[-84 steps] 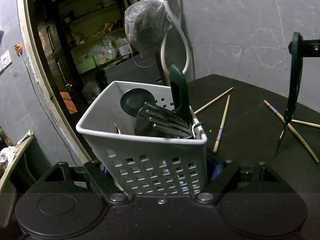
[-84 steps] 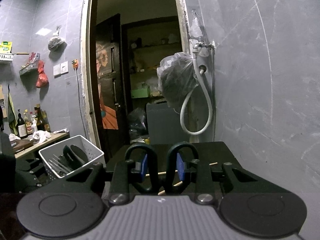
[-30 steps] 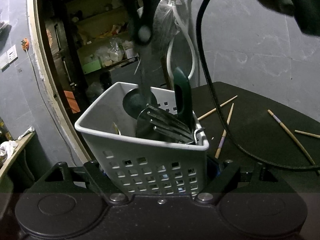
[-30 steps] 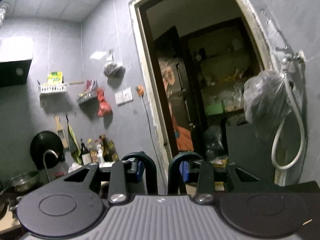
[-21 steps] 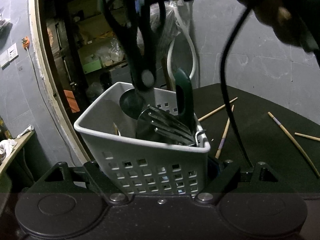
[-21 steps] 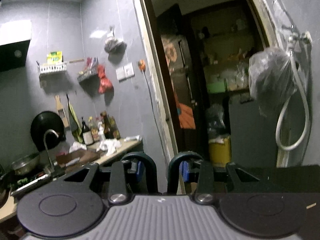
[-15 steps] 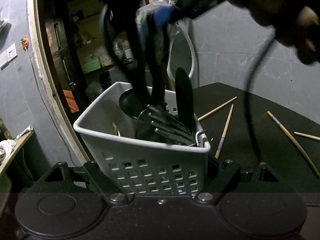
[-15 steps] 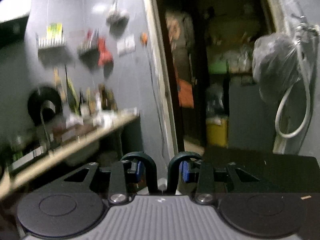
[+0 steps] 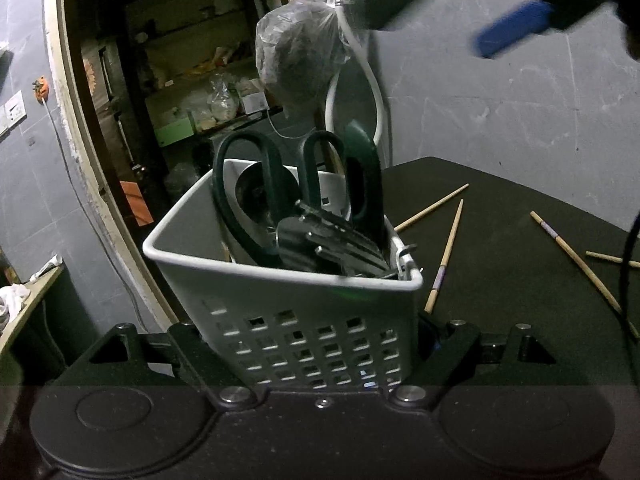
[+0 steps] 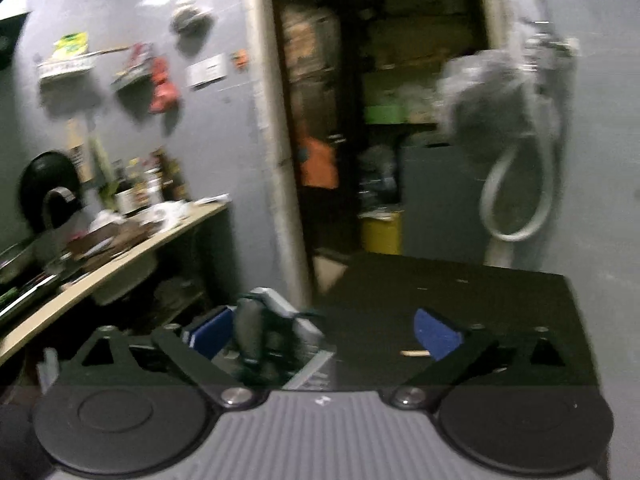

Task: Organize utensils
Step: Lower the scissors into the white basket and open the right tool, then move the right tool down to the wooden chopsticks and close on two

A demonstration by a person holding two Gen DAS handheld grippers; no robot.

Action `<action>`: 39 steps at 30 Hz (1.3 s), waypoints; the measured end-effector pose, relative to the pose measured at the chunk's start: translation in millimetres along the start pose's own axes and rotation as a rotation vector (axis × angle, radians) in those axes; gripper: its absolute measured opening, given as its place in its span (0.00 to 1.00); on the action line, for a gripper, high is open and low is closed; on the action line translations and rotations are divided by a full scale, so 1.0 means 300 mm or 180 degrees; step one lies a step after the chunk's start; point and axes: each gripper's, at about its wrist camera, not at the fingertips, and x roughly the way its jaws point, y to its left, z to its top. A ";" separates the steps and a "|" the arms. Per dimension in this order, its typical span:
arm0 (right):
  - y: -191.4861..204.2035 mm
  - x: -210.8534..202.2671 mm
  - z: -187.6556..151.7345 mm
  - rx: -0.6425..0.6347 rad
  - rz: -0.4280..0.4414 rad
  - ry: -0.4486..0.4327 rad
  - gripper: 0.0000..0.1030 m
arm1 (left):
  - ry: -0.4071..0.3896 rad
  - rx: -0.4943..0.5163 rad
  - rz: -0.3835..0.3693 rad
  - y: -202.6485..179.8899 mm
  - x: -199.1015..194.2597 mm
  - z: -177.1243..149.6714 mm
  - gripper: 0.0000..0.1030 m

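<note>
Grey tiled walls [image 9: 500, 112], dark open doorway [image 9: 168, 80], cluttered counter [image 10: 120, 264].

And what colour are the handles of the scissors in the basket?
Black, perhaps very dark green: the scissors show best in the left wrist view.

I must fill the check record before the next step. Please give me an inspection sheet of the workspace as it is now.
Surface: dark table, bare between the loose items.
Job's things: scissors stand handles-up in the white basket with other utensils; chopsticks lie scattered on the table.
Clutter: nothing seen beyond the chopsticks.
Grippers: left hand-held gripper is shut on the basket; right hand-held gripper is opening above the basket, nothing pressed between its pads.
Cables: black cable hangs at the right edge.
Surroundings: grey wall, open doorway, tap with white hose, hanging plastic bag.
</note>
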 end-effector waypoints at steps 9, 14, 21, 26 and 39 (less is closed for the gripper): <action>-0.200 -0.144 -0.172 0.0571 -0.0830 0.0220 1.00 | 0.0028 0.0074 -0.0014 0.002 0.004 0.001 0.84; -0.253 -0.178 -0.286 0.0760 -0.1144 0.0478 1.00 | 0.0055 0.0144 -0.0014 -0.006 0.009 0.010 0.84; -0.322 -0.162 -0.461 0.1146 -0.1558 0.0999 1.00 | 0.0132 0.0202 -0.0003 -0.014 0.014 0.016 0.85; -0.364 -0.176 -0.547 0.1422 -0.1603 0.1105 1.00 | 0.0158 0.0256 0.0011 -0.022 0.018 0.028 0.85; -0.409 -0.114 -0.612 0.0852 -0.1950 0.1687 1.00 | 0.0157 0.0278 0.0021 -0.030 0.021 0.029 0.86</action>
